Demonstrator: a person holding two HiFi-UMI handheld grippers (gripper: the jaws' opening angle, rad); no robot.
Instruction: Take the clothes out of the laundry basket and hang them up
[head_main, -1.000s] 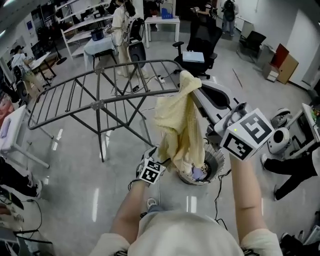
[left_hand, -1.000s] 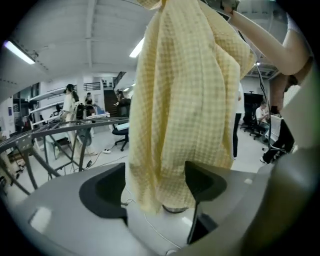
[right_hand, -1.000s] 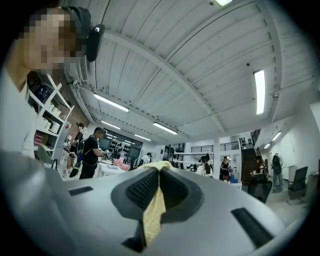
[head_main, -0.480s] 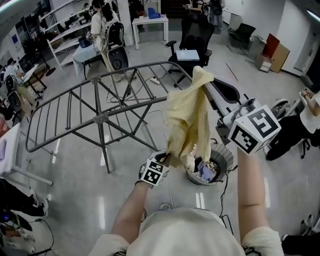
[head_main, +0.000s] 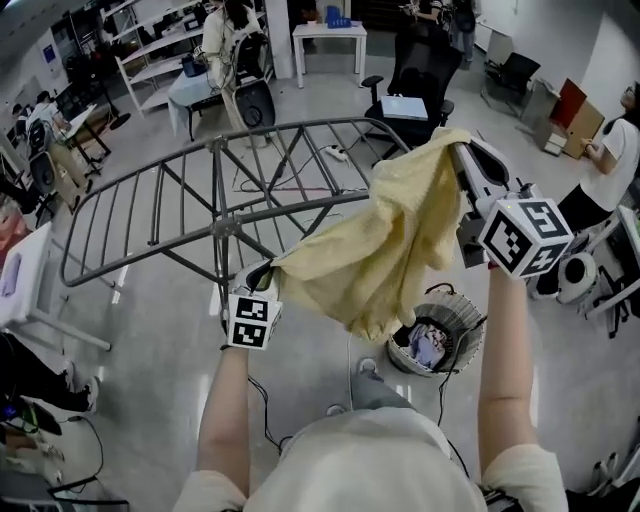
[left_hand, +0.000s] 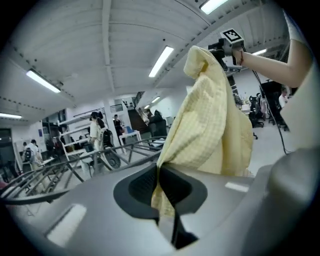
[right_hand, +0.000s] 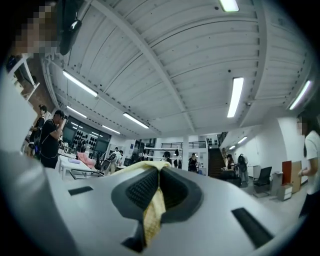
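Grey drying rack (head_main: 190, 195) spreads wide ahead. The yellow cloth (head_main: 390, 250) is stretched in the air near its right end, above the laundry basket (head_main: 472, 318) on the floor. Both forearms reach forward. The right gripper (head_main: 458, 152) is up high, fingers clenched on the top corner. The left gripper (head_main: 264, 273) sits lower and out left, its fingers just closed, pinching the bottom edge.

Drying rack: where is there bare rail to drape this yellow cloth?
The drying rack holds nothing: the left wing's rails, from outer frame to centre hub, are bare, as is the far wing. It is crowded only at the right end, where the yellow cloth, stretched between left gripper and right gripper, hangs above the laundry basket.
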